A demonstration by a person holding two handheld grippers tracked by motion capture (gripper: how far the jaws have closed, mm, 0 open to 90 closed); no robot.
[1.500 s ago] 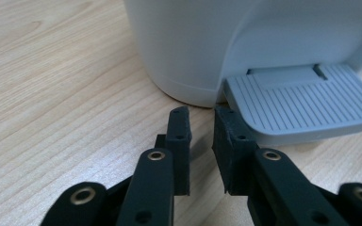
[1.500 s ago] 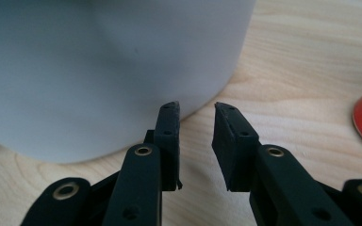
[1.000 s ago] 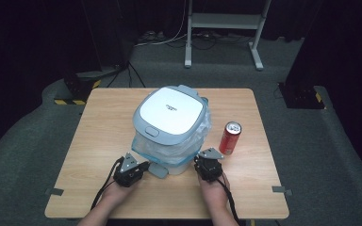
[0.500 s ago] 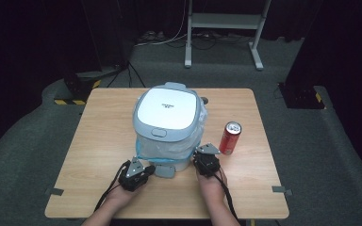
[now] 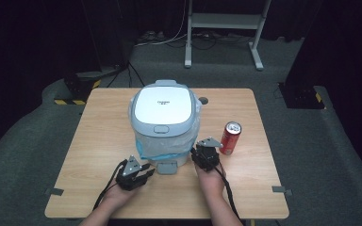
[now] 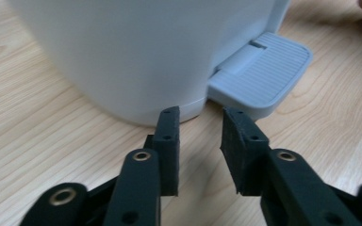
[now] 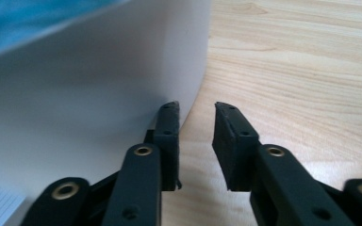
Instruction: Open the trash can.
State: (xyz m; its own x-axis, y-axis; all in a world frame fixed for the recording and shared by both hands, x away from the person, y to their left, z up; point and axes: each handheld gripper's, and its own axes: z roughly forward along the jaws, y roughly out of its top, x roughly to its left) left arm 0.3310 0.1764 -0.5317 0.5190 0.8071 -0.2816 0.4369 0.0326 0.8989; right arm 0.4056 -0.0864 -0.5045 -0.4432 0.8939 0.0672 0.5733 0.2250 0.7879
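- Where the view starts, at the near table edge, two forearms come in, each hand holding black tongs.
- Left gripper [image 5: 147, 173] sits low on the table [image 5: 99, 141], just in front of the bin and left of its pedal. Its jaws stand a little apart with nothing between them.
- Right gripper [image 5: 199, 153] is beside the bin's lower right wall. Its jaws are also slightly parted and empty; one jaw lies very close to the wall, and I cannot tell whether it touches.
- Bin [image 5: 165, 123] stands upright near the table's middle, lid [image 5: 162, 106] closed. It is the thing being worked on.
- Judging by the pose, the work is at an early stage: both tongs are placed at the bin's base, nothing is gripped, the pedal is not pressed and the lid is still down. What seems left is to steady the bin and work the pedal or lid.
- Pedal [image 6: 259, 77] is pale grey plastic, a flat tab with rounded corners and fine ribs, sticking out at the bin's foot.
- Bin wall is smooth, glossy white plastic, curved. A thin blue liner [image 5: 162, 146] hangs crinkled below the lid's rim.
- Lid is a rounded square, white on top with a blue-grey border.
- Can [image 5: 230, 137], red metal with a silver top, stands right of the bin, near the right gripper.
- Table is light wood with visible grain.
- Beyond it lie dark carpet, cables and a grey stand.
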